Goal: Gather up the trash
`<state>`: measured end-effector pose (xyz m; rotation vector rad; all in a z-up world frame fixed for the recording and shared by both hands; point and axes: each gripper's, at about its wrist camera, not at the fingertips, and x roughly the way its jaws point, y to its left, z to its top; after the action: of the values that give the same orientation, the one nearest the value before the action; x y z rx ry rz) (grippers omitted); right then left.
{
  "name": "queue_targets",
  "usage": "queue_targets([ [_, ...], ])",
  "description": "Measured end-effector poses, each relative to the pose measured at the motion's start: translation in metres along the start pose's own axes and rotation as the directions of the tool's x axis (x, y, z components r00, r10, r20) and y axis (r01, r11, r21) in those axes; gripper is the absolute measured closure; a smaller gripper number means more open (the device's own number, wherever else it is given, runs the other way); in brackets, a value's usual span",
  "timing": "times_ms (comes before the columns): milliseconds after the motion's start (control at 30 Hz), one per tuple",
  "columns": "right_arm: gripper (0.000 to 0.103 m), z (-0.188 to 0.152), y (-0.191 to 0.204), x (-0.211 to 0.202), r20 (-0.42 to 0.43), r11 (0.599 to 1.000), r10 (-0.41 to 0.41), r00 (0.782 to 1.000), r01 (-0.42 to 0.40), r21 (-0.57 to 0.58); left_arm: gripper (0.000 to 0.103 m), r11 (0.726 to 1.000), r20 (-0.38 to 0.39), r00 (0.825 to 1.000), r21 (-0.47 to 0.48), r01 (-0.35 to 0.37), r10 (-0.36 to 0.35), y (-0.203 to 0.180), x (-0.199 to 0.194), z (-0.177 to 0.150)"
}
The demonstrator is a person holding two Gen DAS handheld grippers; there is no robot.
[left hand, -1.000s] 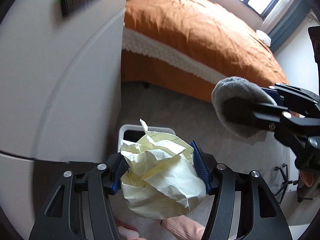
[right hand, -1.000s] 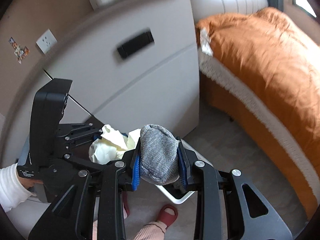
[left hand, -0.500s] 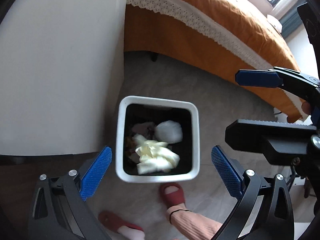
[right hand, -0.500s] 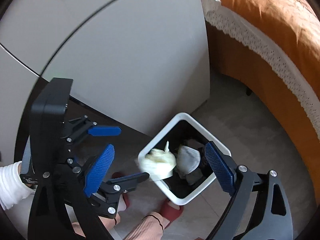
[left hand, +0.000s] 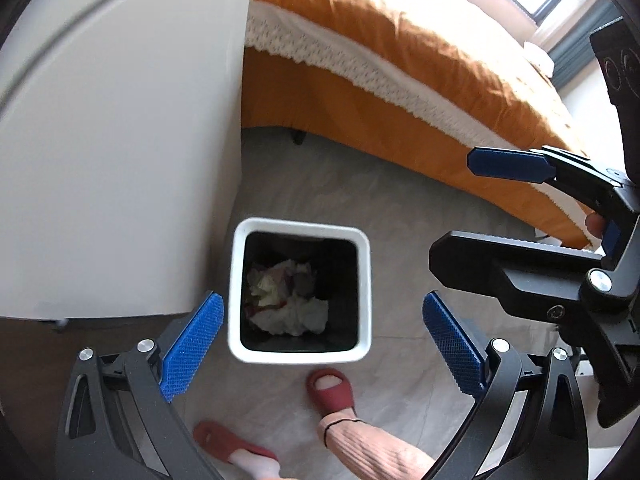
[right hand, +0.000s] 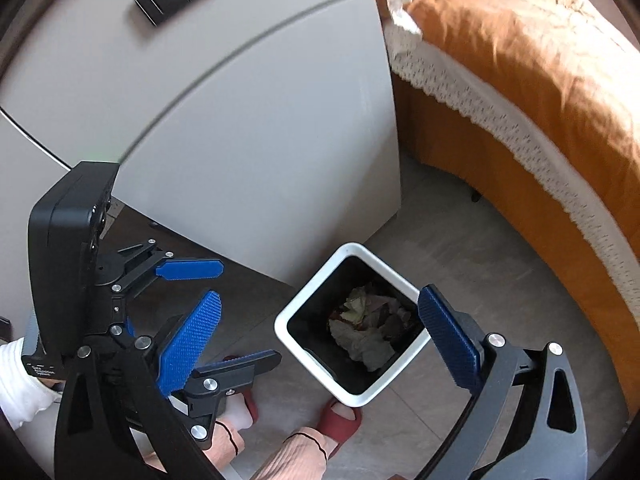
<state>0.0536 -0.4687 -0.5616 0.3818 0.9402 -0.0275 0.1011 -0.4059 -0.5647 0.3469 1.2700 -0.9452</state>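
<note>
Paper and sock gone from fingers, into bin [left hand: 362,280]

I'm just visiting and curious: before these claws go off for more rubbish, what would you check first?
1. Left claw empty, jaws wide: ok.
2. Right claw empty; jaws opening, nothing between them: ok.
3. Crumpled paper inside the bin: ok.
4. Bin upright on the floor: ok.
5. Slippered foot close against the bin, could nudge it: not ok.
6. Grey sock among the rubbish: cannot tell.
</note>
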Motion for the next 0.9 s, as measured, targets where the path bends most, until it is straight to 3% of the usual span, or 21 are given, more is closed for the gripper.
queue_targets([
  [233, 0.005, 0.016, 0.025, -0.066, 0.069, 1.000, -0.018, 0.997, 0.019, -0.009, 0.005, 0.999, 0.062, 0.998, -0.006, -0.032, 0.032, -0.017, -0.062, 0.010],
  [433, 0.005, 0.032, 0.055, -0.134, 0.150, 1.000, -0.016, 0.989, 0.019, -0.018, 0.005, 0.998, 0.141, 0.990, -0.055, 0.008, -0.001, -0.035, -0.148, 0.015],
  [567, 0.005, 0.048, 0.085, -0.184, 0.226, 0.998, 0.000, 0.974, 0.014, -0.060, 0.005, 0.997, 0.206, 0.978, -0.074, -0.003, 0.018, -0.037, -0.203, 0.015],
  [733, 0.005, 0.062, 0.126, -0.226, 0.319, 0.991, 0.022, 0.947, 0.023, -0.135, 0.005, 0.992, 0.286, 0.953, -0.103, -0.074, 0.101, -0.032, -0.278, 0.008],
  [900, 0.005, 0.081, 0.174, -0.248, 0.366, 0.976, 0.127, 0.922, -0.050, -0.213, 0.005, 0.974, 0.350, 0.913, -0.158, -0.165, 0.212, -0.015, -0.341, -0.009],
])
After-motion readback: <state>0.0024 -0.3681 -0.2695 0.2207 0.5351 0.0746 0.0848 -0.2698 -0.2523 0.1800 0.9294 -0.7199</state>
